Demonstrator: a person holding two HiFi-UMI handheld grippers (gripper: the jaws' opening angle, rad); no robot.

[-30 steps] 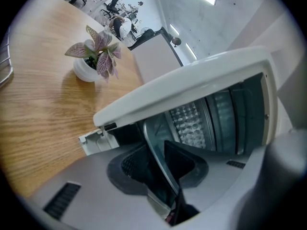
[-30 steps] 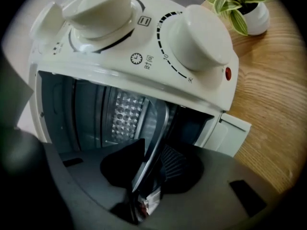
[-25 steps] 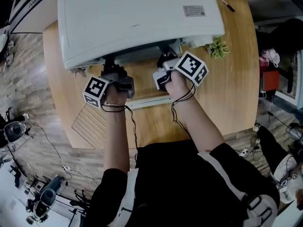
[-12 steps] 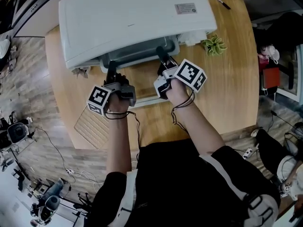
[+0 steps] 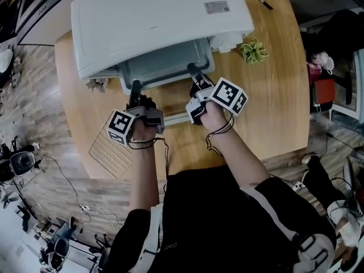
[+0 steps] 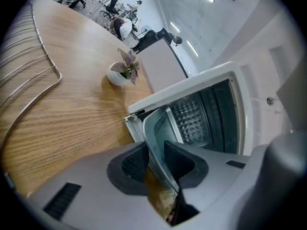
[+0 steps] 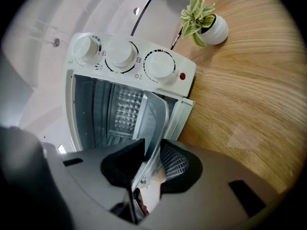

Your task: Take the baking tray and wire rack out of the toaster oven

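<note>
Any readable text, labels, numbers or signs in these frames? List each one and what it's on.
No text here is legible enough to quote.
Sticker on top of the toaster oven: print too small to read.
Marks beside the knobs on the oven's front panel: too small and blurred to read.
Left marker cube and right marker cube: black-and-white square patterns only, no words or numbers.

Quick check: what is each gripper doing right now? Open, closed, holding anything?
Left gripper: jaws closed on the rim of the baking tray.
Right gripper: jaws closed on the same tray's rim.
</note>
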